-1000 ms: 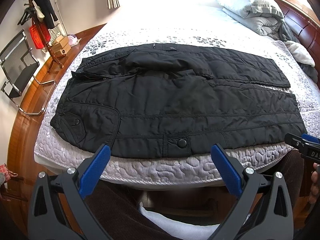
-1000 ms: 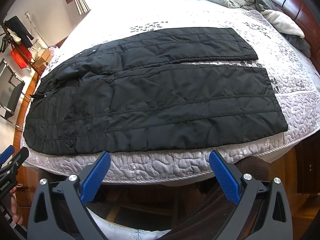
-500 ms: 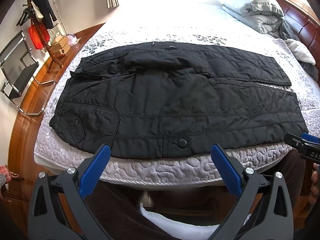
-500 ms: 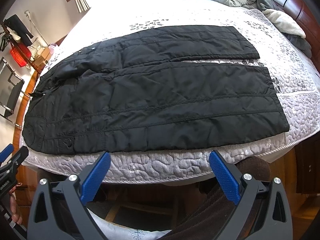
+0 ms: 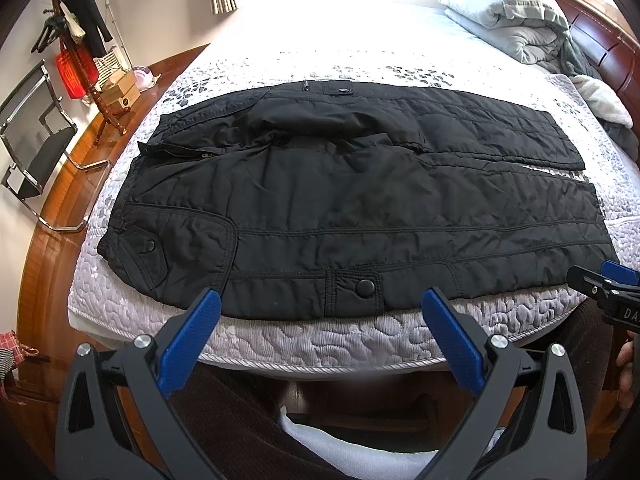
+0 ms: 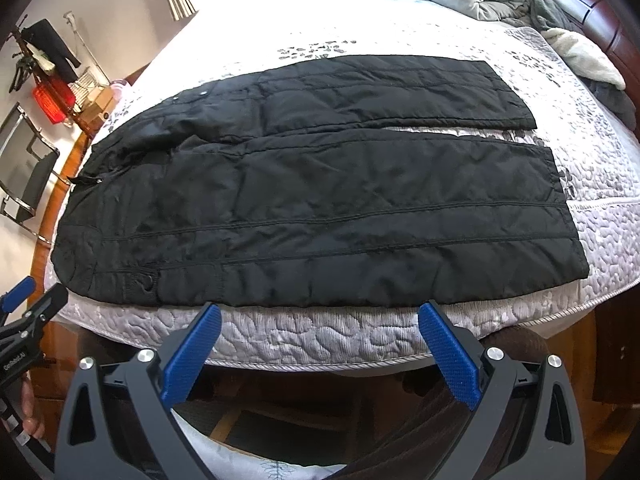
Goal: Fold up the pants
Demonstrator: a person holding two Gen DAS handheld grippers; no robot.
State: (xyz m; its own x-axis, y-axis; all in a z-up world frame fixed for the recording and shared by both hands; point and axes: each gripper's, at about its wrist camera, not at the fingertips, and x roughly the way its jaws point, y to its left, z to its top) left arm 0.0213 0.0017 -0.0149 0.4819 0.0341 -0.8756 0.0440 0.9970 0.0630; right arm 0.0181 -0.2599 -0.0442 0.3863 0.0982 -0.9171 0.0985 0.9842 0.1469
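Black quilted pants (image 5: 344,200) lie flat on the bed, waistband to the left, the two legs running right side by side; they also show in the right wrist view (image 6: 320,200). My left gripper (image 5: 320,312) is open and empty, just in front of the pants' near hem by a snap button (image 5: 365,287). My right gripper (image 6: 318,324) is open and empty at the near edge of the nearer leg. Each gripper shows at the edge of the other's view, the right (image 5: 600,288) and the left (image 6: 28,312).
The bed (image 5: 320,340) has a pale quilted cover. A bundled grey duvet (image 5: 504,28) and dark wooden headboard (image 5: 608,48) are at the far right. A metal chair (image 5: 36,144), coat stand (image 5: 76,52) and boxes stand on the wood floor at left.
Both grippers have moved slightly forward toward the pants' near edge. The pants have not moved.
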